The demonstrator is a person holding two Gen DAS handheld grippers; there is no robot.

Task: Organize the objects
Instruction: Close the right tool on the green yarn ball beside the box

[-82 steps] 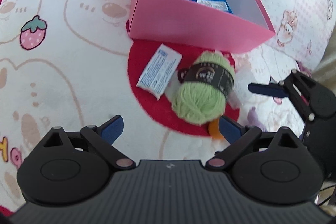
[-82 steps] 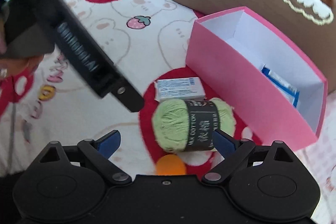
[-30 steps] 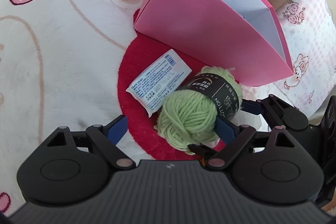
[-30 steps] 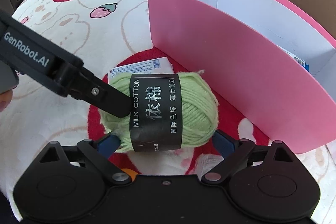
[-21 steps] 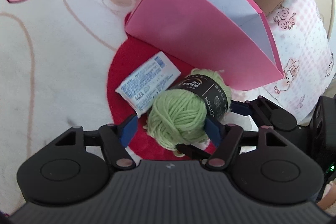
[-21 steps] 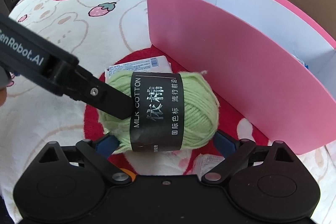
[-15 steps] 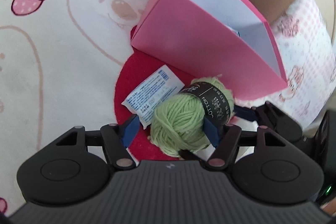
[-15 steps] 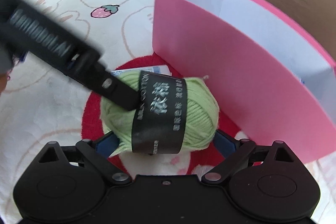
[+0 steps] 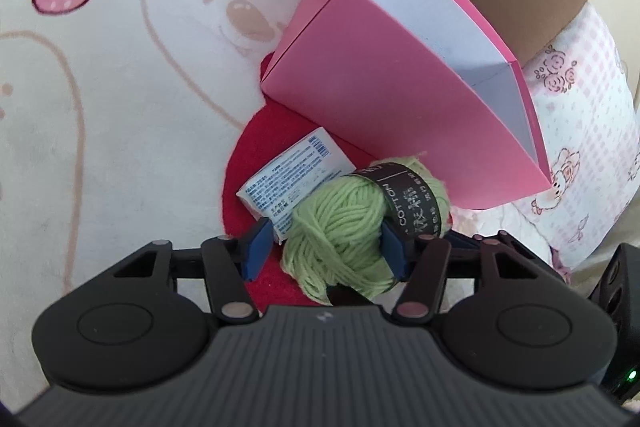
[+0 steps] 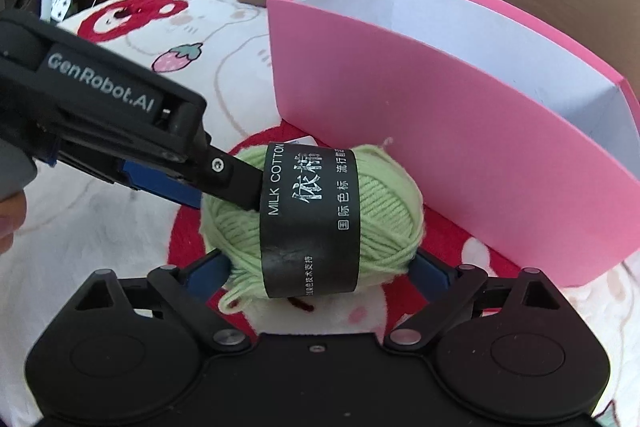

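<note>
Two grippers meet on one green yarn ball [image 9: 340, 235], lying on the red patch of the blanket [image 9: 120, 107] just before the pink box [image 9: 400, 91]. Left gripper [image 9: 324, 253] closing, right pad touching wool. Right gripper [image 10: 316, 277] wide, narrowing, straddling the ball's ends; contact unclear.

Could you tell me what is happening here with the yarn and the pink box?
A person holds a pair of tongs in each hand over a cartoon-print blanket. Both the left tongs and the right tongs are closing, with the ball of green yarn between their jaws. The yarn still lies on the blanket, right in front of the open pink box. A small white packet lies beside the yarn, also outside the box.
</note>
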